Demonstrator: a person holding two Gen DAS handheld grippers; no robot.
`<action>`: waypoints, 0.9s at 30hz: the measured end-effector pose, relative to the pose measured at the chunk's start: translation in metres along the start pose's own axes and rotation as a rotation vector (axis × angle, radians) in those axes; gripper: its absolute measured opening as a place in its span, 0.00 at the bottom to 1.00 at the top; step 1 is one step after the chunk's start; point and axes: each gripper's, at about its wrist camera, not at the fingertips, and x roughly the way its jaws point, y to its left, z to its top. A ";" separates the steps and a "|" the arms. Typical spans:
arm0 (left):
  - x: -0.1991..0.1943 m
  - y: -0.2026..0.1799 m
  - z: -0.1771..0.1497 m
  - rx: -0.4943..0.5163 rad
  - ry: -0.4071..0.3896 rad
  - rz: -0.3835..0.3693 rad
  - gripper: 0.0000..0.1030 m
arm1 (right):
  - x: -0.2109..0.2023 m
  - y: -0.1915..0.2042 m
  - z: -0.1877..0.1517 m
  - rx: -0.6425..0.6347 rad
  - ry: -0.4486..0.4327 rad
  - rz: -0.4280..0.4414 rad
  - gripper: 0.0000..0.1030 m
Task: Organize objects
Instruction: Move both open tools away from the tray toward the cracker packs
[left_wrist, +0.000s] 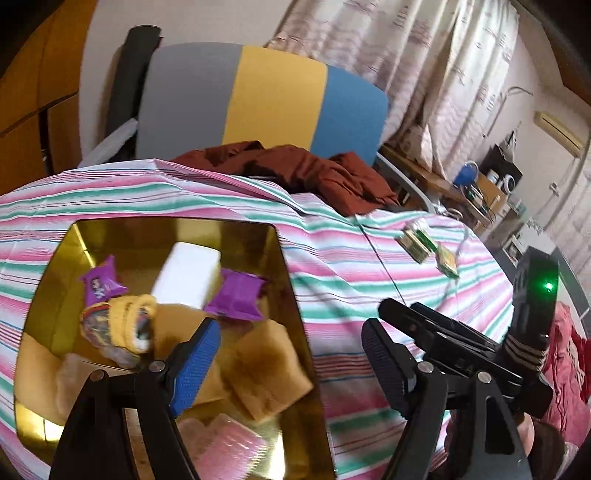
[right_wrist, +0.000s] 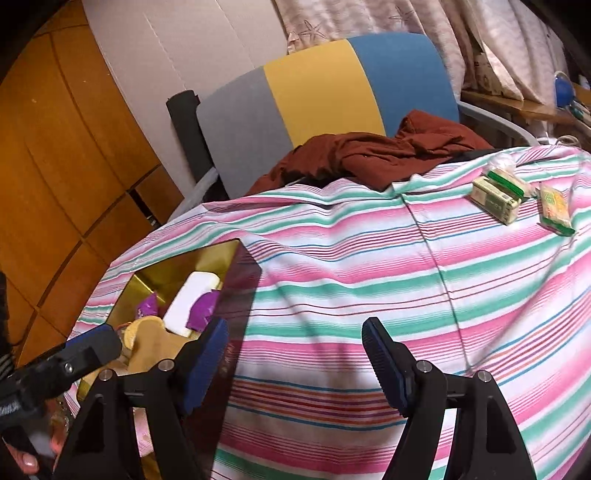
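Both tongs point downward with jaws spread and nothing between them, the left tongs (left_wrist: 290, 363) left of the right tongs (right_wrist: 295, 360).

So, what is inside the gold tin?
The gold tin holds a white block, two purple packets, a yellow roll and tan pieces. Its lower part is hidden by the tongs.

One gold tin (left_wrist: 284, 280), two purple packets (left_wrist: 236, 295), one white block (left_wrist: 186, 271), two green-and-cream boxes (right_wrist: 495, 199).
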 end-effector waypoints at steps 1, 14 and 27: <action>0.002 -0.005 -0.001 0.011 0.006 -0.003 0.78 | 0.000 -0.002 -0.001 0.001 0.001 -0.002 0.74; 0.034 -0.056 -0.007 0.115 0.091 -0.032 0.78 | -0.012 -0.054 0.001 0.079 -0.014 -0.062 0.76; 0.084 -0.125 -0.024 0.249 0.198 -0.122 0.78 | -0.031 -0.131 0.004 0.156 -0.043 -0.167 0.78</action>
